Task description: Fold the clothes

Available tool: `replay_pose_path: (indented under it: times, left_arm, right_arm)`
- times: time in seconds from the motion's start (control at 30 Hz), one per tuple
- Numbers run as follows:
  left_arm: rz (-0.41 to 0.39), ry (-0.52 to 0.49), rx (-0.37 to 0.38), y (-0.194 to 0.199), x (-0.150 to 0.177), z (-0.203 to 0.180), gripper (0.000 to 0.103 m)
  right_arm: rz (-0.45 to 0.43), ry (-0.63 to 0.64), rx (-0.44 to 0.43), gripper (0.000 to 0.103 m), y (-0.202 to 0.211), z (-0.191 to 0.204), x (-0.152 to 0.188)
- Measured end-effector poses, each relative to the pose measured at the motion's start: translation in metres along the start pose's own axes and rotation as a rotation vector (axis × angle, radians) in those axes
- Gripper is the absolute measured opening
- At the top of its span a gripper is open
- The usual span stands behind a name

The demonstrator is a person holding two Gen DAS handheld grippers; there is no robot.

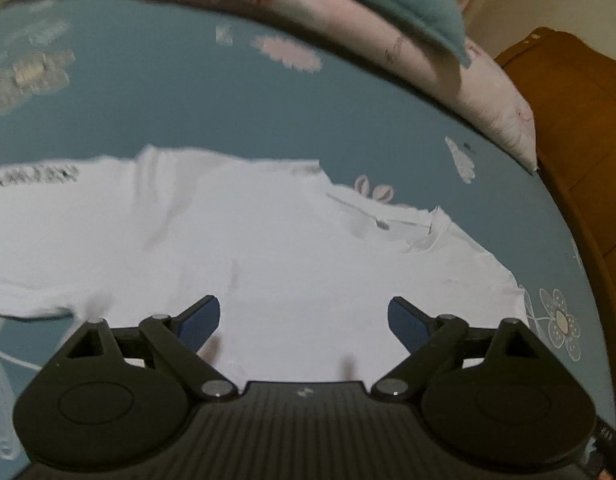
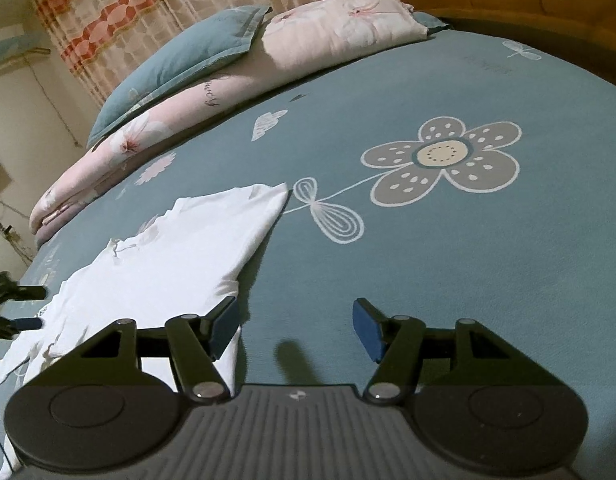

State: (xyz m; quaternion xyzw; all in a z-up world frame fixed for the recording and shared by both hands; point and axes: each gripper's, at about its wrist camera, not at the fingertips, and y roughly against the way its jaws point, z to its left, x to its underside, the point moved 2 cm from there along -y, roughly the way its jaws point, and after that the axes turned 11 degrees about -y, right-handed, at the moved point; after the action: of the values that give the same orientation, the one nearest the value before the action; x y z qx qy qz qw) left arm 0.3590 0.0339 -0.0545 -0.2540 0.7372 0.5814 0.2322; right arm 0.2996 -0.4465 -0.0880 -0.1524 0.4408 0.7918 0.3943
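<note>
The left gripper hangs over the white shirt, its blue pads spread wide with nothing between them and no cloth touched. The shirt lies spread on the bed, mostly flat, with black lettering toward its left end and a collar or small fold toward the right; the left wrist view is blurred, so finer creases cannot be read. Further right, the right gripper is low over the bedsheet just beside the shirt's near edge. Its jaws are apart and empty; the left pad sits over the hem, the right pad over bare sheet. In the right wrist view the shirt shows a straight right-hand edge that may be a fold already made, though that is only a judgement. Beyond it lie a pink quilt and a teal pillow. The folding looks early or midway: the shirt is laid out, neither gripper grips it, and the main folds appear left to do.
</note>
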Motion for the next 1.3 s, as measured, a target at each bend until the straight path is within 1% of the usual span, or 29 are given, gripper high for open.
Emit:
replay_pose_path:
  times: [0.07, 0.2, 0.23, 0.33, 0.4, 0.47, 0.5, 0.53, 0.6, 0.67, 0.77, 0.83, 0.87, 0.93, 0.97, 1.0, 1.03, 1.1, 1.2, 1.3]
  left_arm:
    - [-0.037, -0.036, -0.023, 0.013, 0.001, 0.000, 0.091]
    - [-0.081, -0.082, -0.061, 0.025, 0.013, 0.013, 0.093]
    - [-0.076, -0.087, -0.063, 0.024, 0.018, 0.017, 0.093]
    - [0.003, -0.135, -0.079, 0.006, 0.027, 0.028, 0.093]
    - [0.018, -0.165, -0.113, 0.000, 0.030, 0.033, 0.093]
    - [0.022, -0.186, -0.120, -0.003, 0.034, 0.037, 0.093]
    - [0.025, -0.194, -0.115, -0.004, 0.035, 0.039, 0.093]
    - [0.029, -0.192, -0.084, -0.004, 0.038, 0.042, 0.093]
    - [0.047, -0.152, -0.012, -0.003, 0.042, 0.049, 0.093]
    - [0.056, -0.142, 0.040, -0.002, 0.044, 0.052, 0.093]
    - [0.060, -0.153, 0.047, 0.001, 0.049, 0.051, 0.093]
    - [0.052, -0.158, 0.041, 0.003, 0.051, 0.053, 0.093]
    - [0.054, -0.158, 0.035, 0.004, 0.051, 0.056, 0.093]
    - [0.054, -0.143, 0.031, 0.005, 0.050, 0.062, 0.093]
    - [0.053, -0.135, 0.029, 0.006, 0.050, 0.066, 0.093]
    - [0.048, -0.126, 0.023, 0.008, 0.049, 0.070, 0.093]
    - [0.040, -0.117, 0.012, 0.010, 0.048, 0.074, 0.093]
    - [0.033, -0.105, -0.016, 0.011, 0.047, 0.083, 0.093]
    - [0.053, -0.092, -0.063, 0.010, 0.047, 0.094, 0.093]
    - [0.050, -0.060, -0.066, 0.011, 0.046, 0.104, 0.093]
  right_arm:
    - [-0.012, 0.009, 0.003, 0.067, 0.003, 0.000, 0.000]
    - [-0.045, 0.029, -0.012, 0.067, 0.011, 0.003, -0.002]
    - [-0.052, 0.030, -0.023, 0.067, 0.013, 0.004, -0.003]
    - [-0.074, 0.048, -0.054, 0.067, 0.021, 0.012, -0.006]
    - [-0.096, 0.075, -0.074, 0.067, 0.027, 0.025, -0.010]
    - [-0.104, 0.115, -0.087, 0.067, 0.029, 0.042, -0.016]
    - [-0.097, 0.154, -0.089, 0.067, 0.029, 0.056, -0.020]
    - [-0.081, 0.213, -0.085, 0.067, 0.028, 0.073, -0.026]
    - [-0.045, 0.345, -0.073, 0.067, 0.024, 0.111, -0.035]
    - [-0.008, 0.465, -0.088, 0.067, 0.016, 0.150, -0.040]
    - [0.047, 0.621, -0.135, 0.064, -0.003, 0.208, -0.041]
    - [0.078, 0.724, -0.167, 0.058, -0.023, 0.245, -0.031]
    - [0.104, 0.750, -0.174, 0.055, -0.036, 0.259, -0.024]
    - [0.159, 0.796, -0.184, 0.046, -0.064, 0.285, -0.009]
    - [0.186, 0.819, -0.189, 0.044, -0.078, 0.298, -0.001]
    - [0.224, 0.830, -0.193, 0.038, -0.094, 0.307, 0.009]
    - [0.264, 0.839, -0.196, 0.036, -0.110, 0.315, 0.020]
    - [0.320, 0.851, -0.193, 0.035, -0.137, 0.324, 0.041]
    - [0.391, 0.853, -0.179, 0.035, -0.170, 0.330, 0.071]
    - [0.404, 0.859, -0.152, 0.035, -0.192, 0.331, 0.089]
